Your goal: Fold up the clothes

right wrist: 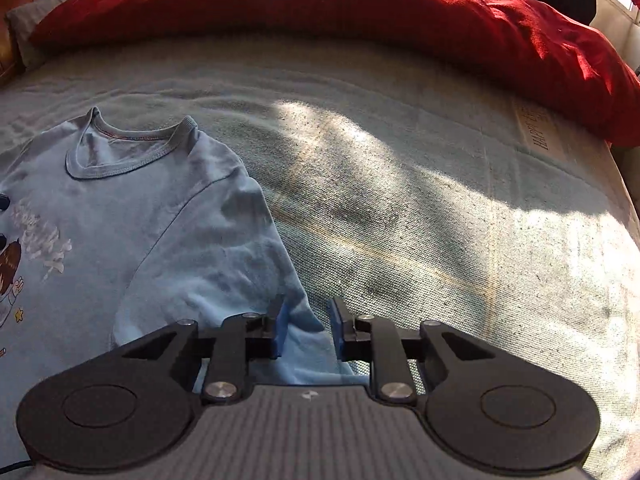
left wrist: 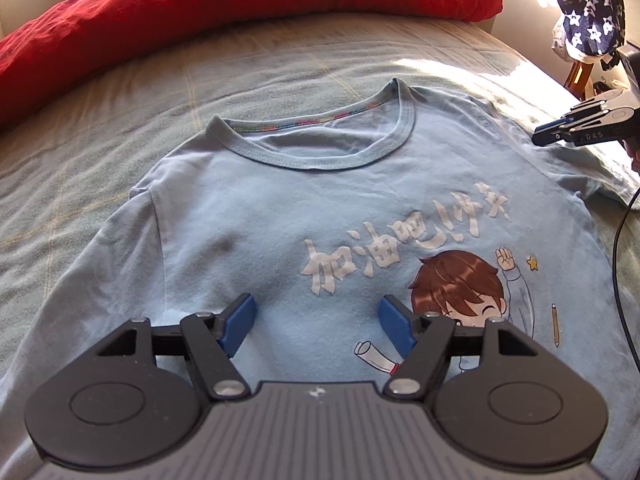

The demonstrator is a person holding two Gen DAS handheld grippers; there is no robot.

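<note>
Tee [left wrist: 320, 216] flat on bed [right wrist: 400, 200], light, limp. My left claw [left wrist: 318, 320] wide open, empty, above chest. Right claw [right wrist: 306, 330] part open astride sleeve [right wrist: 248, 240] hem, not pinching; I'd grip there.

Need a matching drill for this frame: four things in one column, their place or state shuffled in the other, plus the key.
Things
1. light blue T-shirt
2. red duvet
3. navy star-print fabric
4. left gripper

Place or state
A. jaws open, nothing between them
B. heaped along the far side of the bed
C. off the bed, upper right of the left wrist view
D. spread flat, print side up

Pairs: 1-D, 2-B, 3-C, 4-A
</note>
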